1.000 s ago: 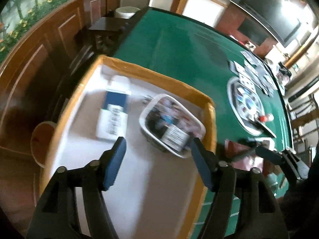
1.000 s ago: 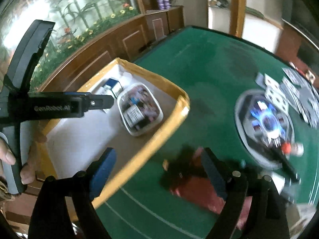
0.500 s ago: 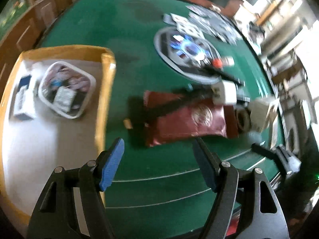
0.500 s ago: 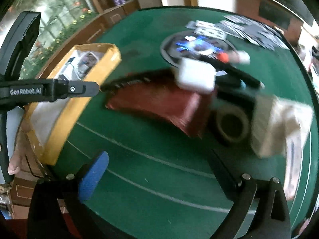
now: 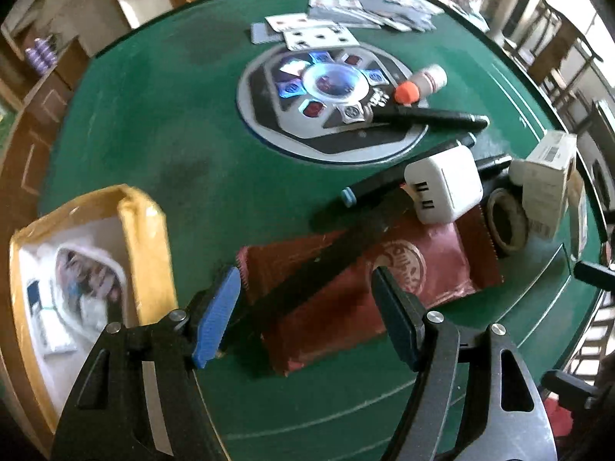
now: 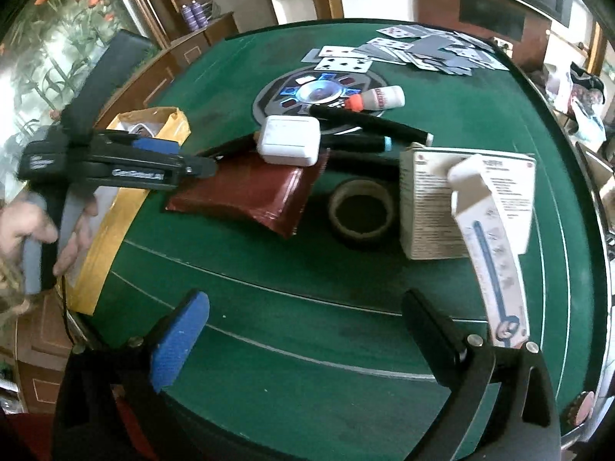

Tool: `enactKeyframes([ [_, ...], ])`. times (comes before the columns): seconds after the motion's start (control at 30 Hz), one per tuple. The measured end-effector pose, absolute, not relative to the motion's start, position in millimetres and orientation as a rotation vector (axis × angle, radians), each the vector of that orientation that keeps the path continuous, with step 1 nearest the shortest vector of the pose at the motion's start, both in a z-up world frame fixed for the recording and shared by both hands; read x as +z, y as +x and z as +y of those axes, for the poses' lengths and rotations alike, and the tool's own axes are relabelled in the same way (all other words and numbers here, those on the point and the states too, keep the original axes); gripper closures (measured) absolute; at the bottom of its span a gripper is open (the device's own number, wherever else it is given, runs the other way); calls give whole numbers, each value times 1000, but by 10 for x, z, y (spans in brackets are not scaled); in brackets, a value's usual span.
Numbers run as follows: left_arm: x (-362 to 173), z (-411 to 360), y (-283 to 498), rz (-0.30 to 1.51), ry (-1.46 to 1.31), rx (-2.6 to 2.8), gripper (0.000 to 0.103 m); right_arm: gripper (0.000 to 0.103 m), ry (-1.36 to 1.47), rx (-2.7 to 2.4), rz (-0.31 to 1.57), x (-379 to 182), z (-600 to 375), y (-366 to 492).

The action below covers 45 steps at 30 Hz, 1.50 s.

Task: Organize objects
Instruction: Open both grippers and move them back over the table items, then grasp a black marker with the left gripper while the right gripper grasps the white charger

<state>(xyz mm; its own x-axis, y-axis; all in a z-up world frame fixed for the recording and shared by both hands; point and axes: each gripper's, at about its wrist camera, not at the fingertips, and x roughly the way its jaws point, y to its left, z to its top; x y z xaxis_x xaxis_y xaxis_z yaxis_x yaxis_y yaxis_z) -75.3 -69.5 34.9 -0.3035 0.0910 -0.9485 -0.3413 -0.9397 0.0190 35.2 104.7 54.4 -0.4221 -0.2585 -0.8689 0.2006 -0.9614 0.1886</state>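
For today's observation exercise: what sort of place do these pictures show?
Probably a games or card room in a home: a round green felt table, scattered playing cards, and wooden cabinets along the wall.

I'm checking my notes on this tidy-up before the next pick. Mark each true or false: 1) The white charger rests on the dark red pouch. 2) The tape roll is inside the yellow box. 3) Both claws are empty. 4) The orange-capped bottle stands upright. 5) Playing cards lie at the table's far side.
1) True: the white charger sits on the dark red pouch.
2) False: the tape roll lies on the green table, outside the yellow box.
3) True: left claw and right claw hold nothing.
4) False: the orange-capped bottle lies on its side.
5) True: playing cards.
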Motion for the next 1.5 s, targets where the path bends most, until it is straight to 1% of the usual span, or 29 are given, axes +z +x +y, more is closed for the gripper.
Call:
enactKeyframes([
  [0.07, 317, -624, -777, 340, -1640, 2285, 33, 2, 1509, -2444, -81, 545, 1078, 374],
  [0.1, 321, -597, -781, 344, -1630, 2274, 41, 2, 1512, -2445, -82, 544, 1095, 380],
  [0.13, 328, -572, -784, 331, -1621, 2250, 55, 2, 1516, -2445, -82, 542, 1108, 379],
  [0.17, 341, -550, -779, 323, -1613, 2241, 62, 2, 1520, -2444, -83, 538, 1120, 378],
  [0.2, 355, -518, -769, 329, -1600, 2231, 75, 2, 1522, -2444, -82, 537, 1129, 378],
  [0.23, 358, -483, -755, 339, -1594, 2221, 86, 2, 1523, -2444, -80, 536, 1132, 373],
  [0.27, 359, -450, -735, 344, -1588, 2213, 89, 2, 1523, -2442, -77, 540, 1132, 364],
  [0.37, 359, -415, -676, 323, -1592, 2210, 89, 2, 1501, -2442, -76, 589, 1118, 323],
  [0.57, 350, -583, -471, 100, -1657, 2257, 89, 3, 1396, -2476, -102, 832, 1052, 118],
  [0.6, 351, -614, -427, 65, -1669, 2271, 89, 7, 1372, -2473, -110, 881, 1028, 59],
  [0.63, 353, -644, -377, 30, -1679, 2286, 89, 14, 1350, -2469, -111, 917, 997, 8],
  [0.73, 349, -696, -242, -45, -1685, 2315, 89, 23, 1330, -2459, -41, 924, 869, -229],
  [0.8, 303, -706, -161, -59, -1701, 2317, 89, 26, 1361, -2439, -37, 859, 807, -412],
  [0.87, 256, -727, -94, -92, -1710, 2313, 89, 26, 1402, -2430, -55, 774, 777, -574],
  [1.0, 187, -737, -23, -128, -1734, 2305, 89, 27, 1493, -2396, -108, 591, 734, -842],
  [1.07, 178, -733, -1, -134, -1741, 2303, 89, 30, 1523, -2377, -115, 512, 701, -906],
  [1.1, 173, -727, 4, -133, -1747, 2299, 89, 33, 1539, -2367, -109, 473, 672, -939],
  [1.17, 168, -716, 27, -129, -1752, 2294, 89, 42, 1569, -2353, -93, 400, 628, -984],
  [1.2, 167, -710, 35, -126, -1753, 2293, 89, 51, 1585, -2346, -91, 358, 612, -1003],
  [1.33, 164, -694, 52, -122, -1755, 2297, 89, 54, 1600, -2351, -71, 287, 593, -1025],
  [1.5, 166, -663, 77, -97, -1747, 2319, 89, 54, 1607, -2353, -71, 261, 631, -1025],
])
